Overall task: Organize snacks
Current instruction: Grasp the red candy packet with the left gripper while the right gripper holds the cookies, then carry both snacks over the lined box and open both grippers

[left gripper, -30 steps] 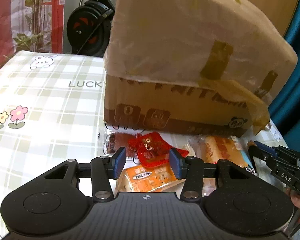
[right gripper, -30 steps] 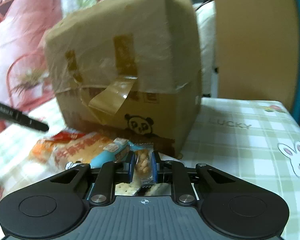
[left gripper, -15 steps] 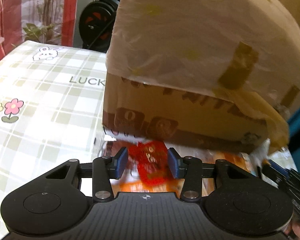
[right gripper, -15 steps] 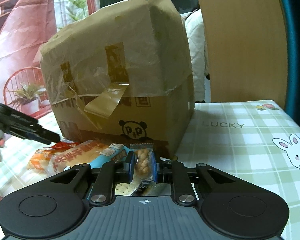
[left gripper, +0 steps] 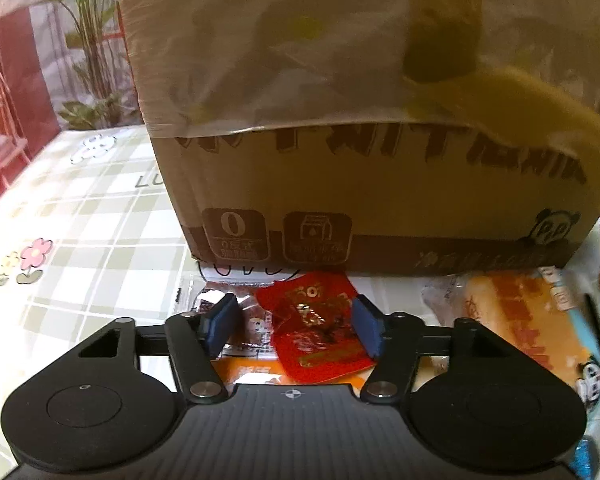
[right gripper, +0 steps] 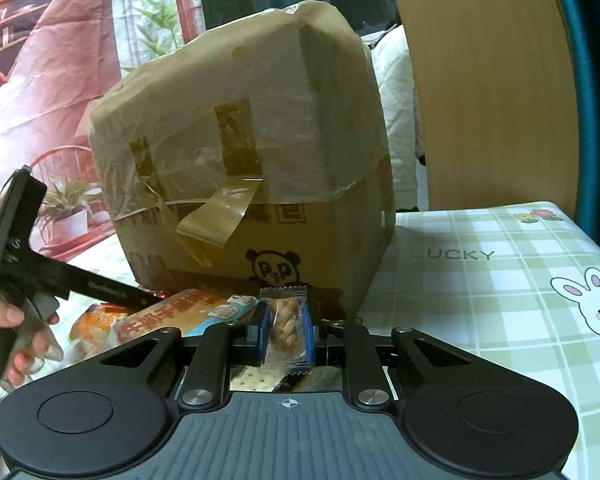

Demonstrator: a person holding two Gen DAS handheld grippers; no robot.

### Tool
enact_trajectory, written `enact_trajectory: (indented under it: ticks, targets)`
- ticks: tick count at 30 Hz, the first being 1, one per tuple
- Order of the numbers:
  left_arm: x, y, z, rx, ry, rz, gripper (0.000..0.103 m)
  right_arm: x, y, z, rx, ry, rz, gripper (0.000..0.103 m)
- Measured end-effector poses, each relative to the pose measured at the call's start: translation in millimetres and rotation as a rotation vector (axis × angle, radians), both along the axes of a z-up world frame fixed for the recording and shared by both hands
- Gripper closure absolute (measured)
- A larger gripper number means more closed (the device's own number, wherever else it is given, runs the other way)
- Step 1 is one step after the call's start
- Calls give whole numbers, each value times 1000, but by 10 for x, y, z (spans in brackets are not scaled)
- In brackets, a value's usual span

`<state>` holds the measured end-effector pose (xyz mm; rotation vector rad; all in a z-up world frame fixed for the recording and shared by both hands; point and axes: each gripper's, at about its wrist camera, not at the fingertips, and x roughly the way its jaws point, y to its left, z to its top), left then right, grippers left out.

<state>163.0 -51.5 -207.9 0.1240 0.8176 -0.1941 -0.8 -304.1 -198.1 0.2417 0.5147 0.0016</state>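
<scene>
Clearly, the only word we can read whole is "LUCKY" point(right gripper: 454, 255), printed on the green-and-cream checked tablecloth point(right gripper: 500, 280) at about 3 o'clock from the cardboard box point(right gripper: 260, 184). A cartoon rabbit point(right gripper: 592, 304) sits further toward 4 o'clock, and small flowers point(left gripper: 32, 258) show at 9 o'clock in our left wrist view. On the box we see a panda face point(right gripper: 274, 270) marked "P P", a square icon with a large "0" point(left gripper: 233, 236) and a carton icon point(left gripper: 317, 237); the bold lettering under the plastic wrap is cut off and unreadable. Loose brown tape point(right gripper: 216, 220) hangs down its front.

Our right gripper point(right gripper: 286, 330) pinches a clear packet of twisted snacks point(right gripper: 285, 320) upright between narrow blue pads. Our left gripper point(left gripper: 294, 328) has just been widening its jaws; the red foil packet point(left gripper: 320, 336) lies between the pads on other snacks, not pressed. An orange bread packet point(right gripper: 172, 316) with Chinese characters lies at 8 o'clock from the held packet, at the foot of the box.

Behind we see red patterned fabric point(right gripper: 60, 60), a potted plant point(left gripper: 88, 40) and a wooden panel point(right gripper: 488, 80).
</scene>
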Motion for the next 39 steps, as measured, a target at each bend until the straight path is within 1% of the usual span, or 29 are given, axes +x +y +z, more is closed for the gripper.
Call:
enact_trajectory:
  ticks: [3,5,6,7,8,10,11,13,16,23,27,28,32,37,39]
  targets:
    - [-18,-28,-6,2,-7,15,35,-6,-8,3,2,-4,2,87]
    - [-34,-20,6,0,-3,16,38,-8,-15,2,4,-6,3,87]
    - [-56,-20,18,0,-6,16,51,-9,-19,3,5,-7,4,87]
    - [-88,-18,36,3,-14,15,60,-11,-21,2,6,-8,4,87]
    - [-156,8,53,-6,-12,7,64,-13,-25,2,7,-9,4,87]
    - [-244,82,100,-61,-16,1,74,-17,-26,3,8,-11,4,87]
    - [-284,155,122,-81,-16,-5,76,-18,-28,3,9,-12,5,87]
    - [-384,223,171,-113,-31,-18,84,-23,-33,3,10,-16,6,87]
    - [-500,289,237,-125,-62,-30,87,-27,-29,5,12,-17,6,87]
    - [-636,499,306,-180,-93,-38,88,-40,-24,17,14,-26,-1,87]
    - [-704,568,417,-199,-113,-25,88,-26,-30,17,12,-21,-2,87]
    - [-723,595,445,-205,-121,-22,91,-24,-33,17,10,-20,-5,87]
    - [-762,698,570,-227,-151,-7,91,-21,-46,28,-4,-4,-22,87]
    - [-807,812,715,-265,-197,6,91,-57,25,132,-33,-1,-29,87]
    - [-834,857,785,-281,-221,13,91,-93,27,227,-27,-22,-32,87]
